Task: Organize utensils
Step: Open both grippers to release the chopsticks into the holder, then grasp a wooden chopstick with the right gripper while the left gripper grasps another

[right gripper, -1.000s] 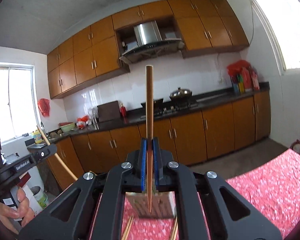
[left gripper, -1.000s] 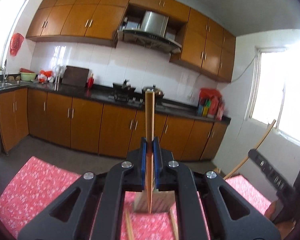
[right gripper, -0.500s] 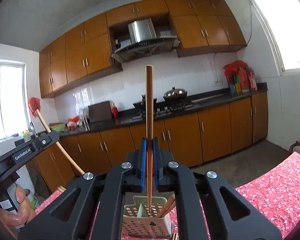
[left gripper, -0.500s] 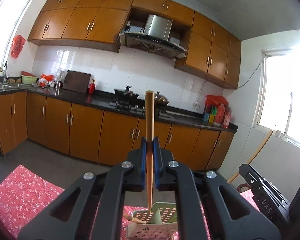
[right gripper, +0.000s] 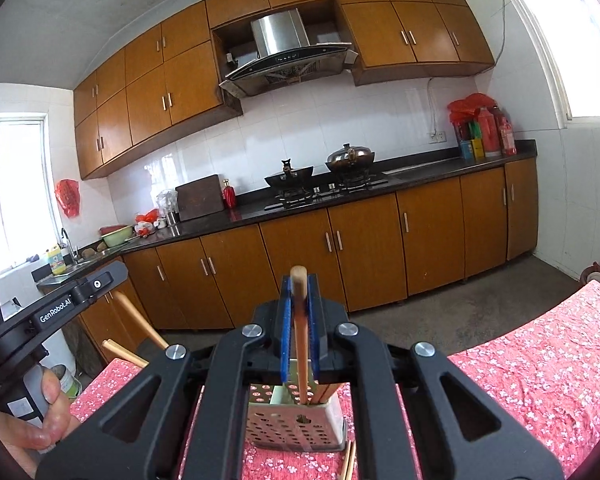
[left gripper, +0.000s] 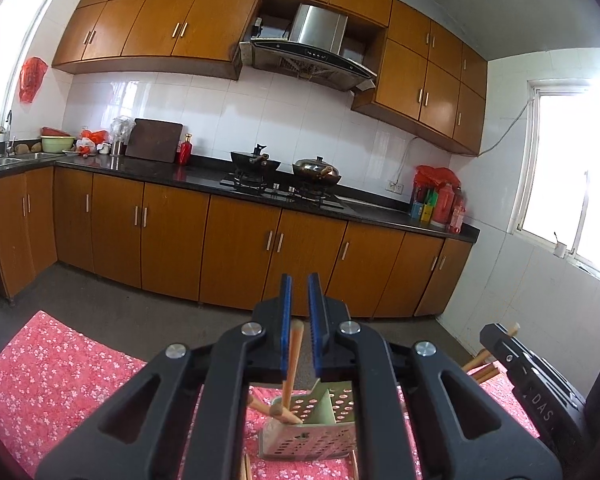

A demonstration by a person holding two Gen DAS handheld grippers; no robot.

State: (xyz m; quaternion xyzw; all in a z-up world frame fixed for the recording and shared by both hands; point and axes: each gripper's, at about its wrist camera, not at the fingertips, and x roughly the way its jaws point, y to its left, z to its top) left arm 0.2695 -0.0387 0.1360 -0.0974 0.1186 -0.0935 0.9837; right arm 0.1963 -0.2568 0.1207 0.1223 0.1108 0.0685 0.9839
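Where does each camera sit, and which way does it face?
Left wrist: on left gripper, facing counter over holder; right gripper at right edge.
Right wrist: on right gripper, facing counter over holder; left gripper and hand at left edge.
Shared: holder, stove, red cloth.

Daylit kitchen: brown wooden cabinets, white tiled wall, bright windows, seemingly concrete floor.
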